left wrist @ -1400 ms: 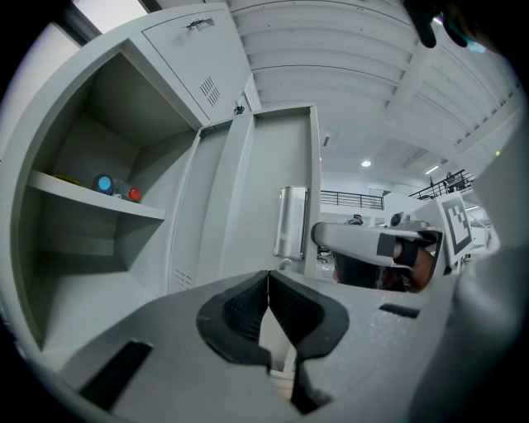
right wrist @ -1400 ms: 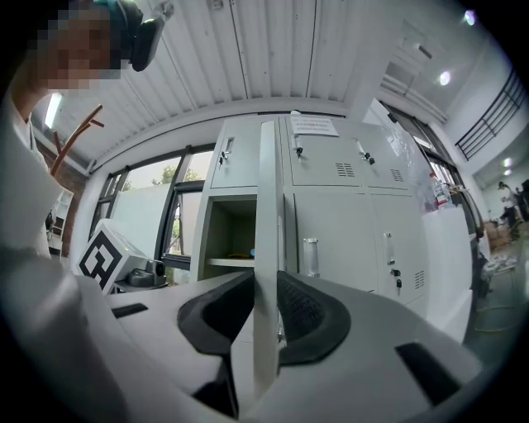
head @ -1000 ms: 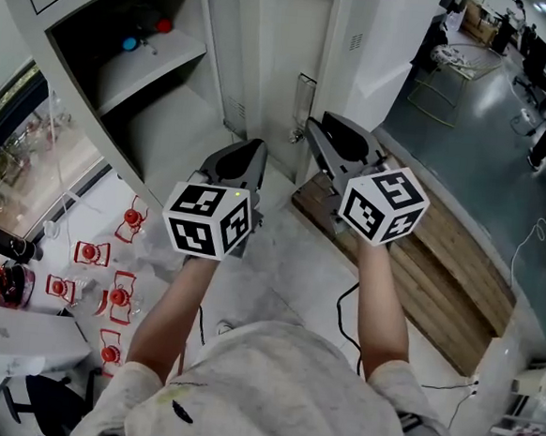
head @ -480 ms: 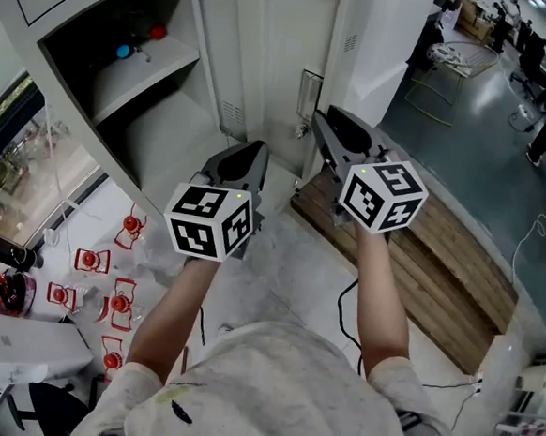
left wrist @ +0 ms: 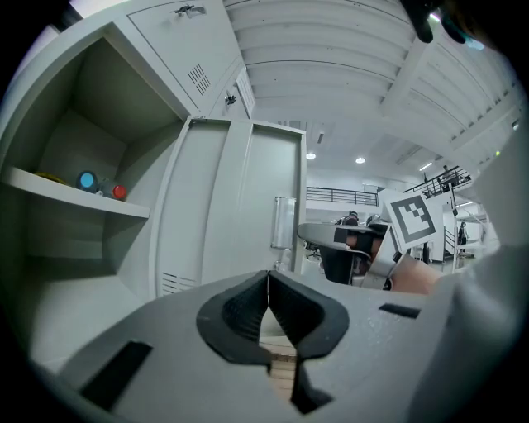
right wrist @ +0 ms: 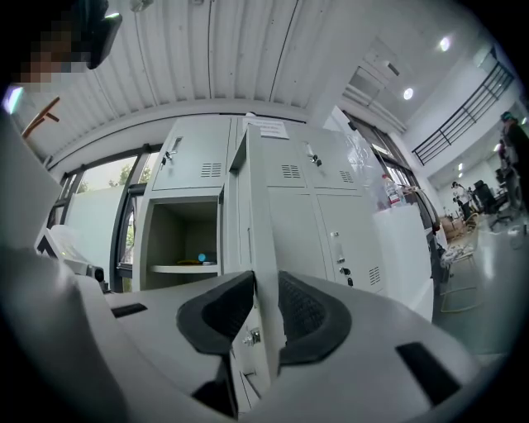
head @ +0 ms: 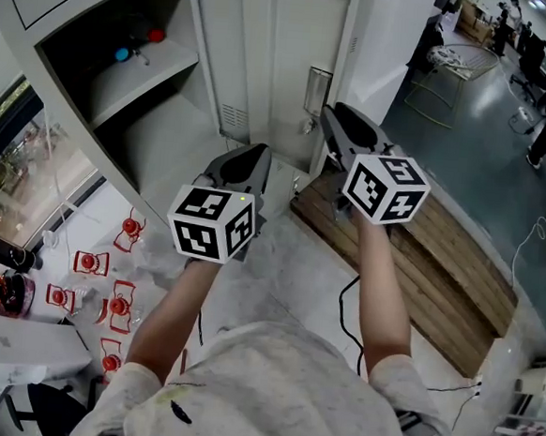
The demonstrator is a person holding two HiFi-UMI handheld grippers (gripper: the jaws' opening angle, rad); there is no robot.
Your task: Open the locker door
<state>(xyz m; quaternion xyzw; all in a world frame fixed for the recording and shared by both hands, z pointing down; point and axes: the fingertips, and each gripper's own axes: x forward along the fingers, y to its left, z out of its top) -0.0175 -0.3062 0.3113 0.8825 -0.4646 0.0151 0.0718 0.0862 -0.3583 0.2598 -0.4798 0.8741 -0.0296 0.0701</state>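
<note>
Right hand-held gripper (right wrist: 266, 285) jaws just easing apart, locker door (right wrist: 263, 206) edge between

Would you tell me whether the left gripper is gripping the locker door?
No, the left gripper has its jaws together on nothing, short of the locker door.

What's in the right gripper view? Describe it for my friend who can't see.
The right gripper holds the edge of a grey locker door between its jaws, which have just been opening a little. Left of the door is an open locker with a shelf. To the right are closed lockers.
</note>
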